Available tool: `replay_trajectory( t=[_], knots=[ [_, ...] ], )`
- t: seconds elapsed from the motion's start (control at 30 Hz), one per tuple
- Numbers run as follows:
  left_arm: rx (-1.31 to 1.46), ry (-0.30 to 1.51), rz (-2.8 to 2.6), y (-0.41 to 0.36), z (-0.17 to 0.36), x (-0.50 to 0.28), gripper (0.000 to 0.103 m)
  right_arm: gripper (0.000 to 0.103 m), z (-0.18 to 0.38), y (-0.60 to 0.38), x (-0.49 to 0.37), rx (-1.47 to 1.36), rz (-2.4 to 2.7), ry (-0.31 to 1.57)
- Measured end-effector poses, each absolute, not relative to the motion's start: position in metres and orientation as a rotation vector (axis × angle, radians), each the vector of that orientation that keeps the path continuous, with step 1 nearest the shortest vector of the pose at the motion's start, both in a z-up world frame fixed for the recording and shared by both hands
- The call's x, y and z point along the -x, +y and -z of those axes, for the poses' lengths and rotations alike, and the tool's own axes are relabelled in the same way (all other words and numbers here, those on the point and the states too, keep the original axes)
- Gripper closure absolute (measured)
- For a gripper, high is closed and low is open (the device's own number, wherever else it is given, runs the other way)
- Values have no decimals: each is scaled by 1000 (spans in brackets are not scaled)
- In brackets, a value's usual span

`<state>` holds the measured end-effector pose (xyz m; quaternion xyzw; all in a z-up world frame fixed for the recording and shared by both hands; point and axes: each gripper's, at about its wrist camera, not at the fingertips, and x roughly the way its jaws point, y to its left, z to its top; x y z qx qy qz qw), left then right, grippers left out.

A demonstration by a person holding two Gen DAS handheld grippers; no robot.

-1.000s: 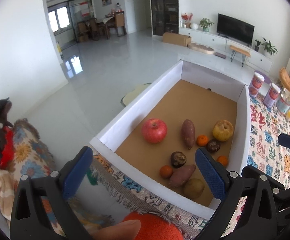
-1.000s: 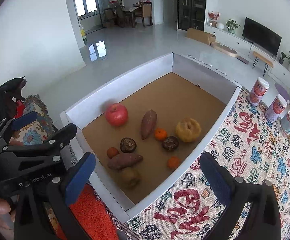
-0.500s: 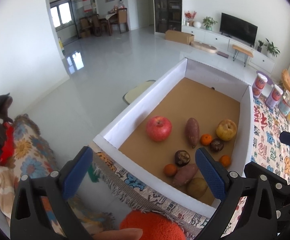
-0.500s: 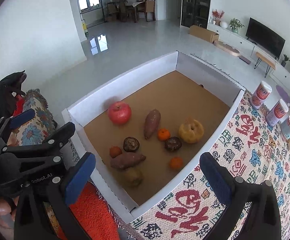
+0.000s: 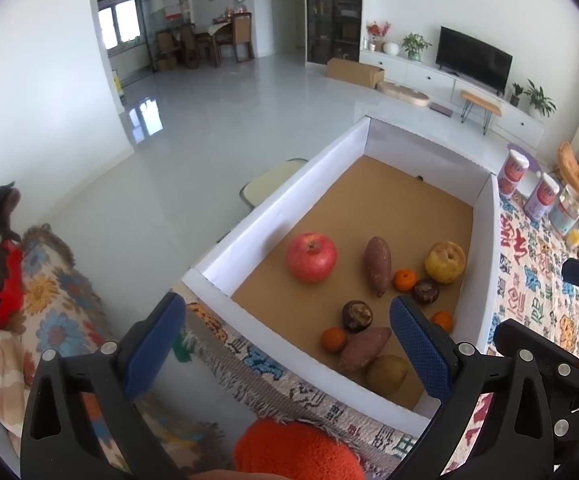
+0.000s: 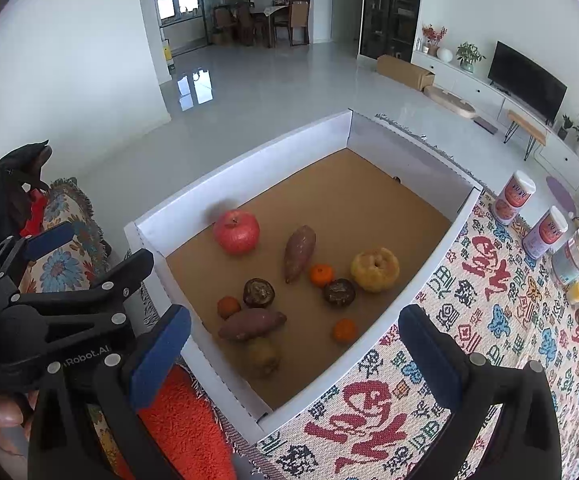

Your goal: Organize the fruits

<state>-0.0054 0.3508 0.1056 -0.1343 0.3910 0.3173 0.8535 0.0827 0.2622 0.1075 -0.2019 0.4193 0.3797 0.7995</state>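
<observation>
Left wrist view: the left gripper (image 5: 285,344) is spread wide and grasps nothing; it hangs over the near-left corner of the box (image 5: 273,216). Right wrist view: the right gripper (image 6: 295,354) is likewise spread and empty, above the near edge of the box (image 6: 225,188), with the left gripper (image 6: 69,280) visible at the left.

The white-walled box with a brown floor rests on a patterned cloth (image 6: 489,288). Its contents lie in the near half:
- red apple (image 6: 236,231), near the left wall;
- sweet potato (image 6: 299,253), beside the apple, toward the centre;
- yellow fruit (image 6: 374,269), near the right wall;
- two dark round fruits (image 6: 259,292), one touching the yellow fruit;
- three small oranges (image 6: 321,274), apart from one another;
- second sweet potato (image 6: 252,324), resting against a brown pear (image 6: 263,356) at the near edge.

Two cans (image 6: 513,197) stand on the cloth beyond the right wall.
</observation>
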Motion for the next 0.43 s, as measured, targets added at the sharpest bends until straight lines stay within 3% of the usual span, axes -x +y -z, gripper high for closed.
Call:
replay_trajectory(
  t=[0.43],
  knots=[
    [300,805,-663,356,-105,9,1,0,-104,264,-86,436,-787,899]
  ],
)
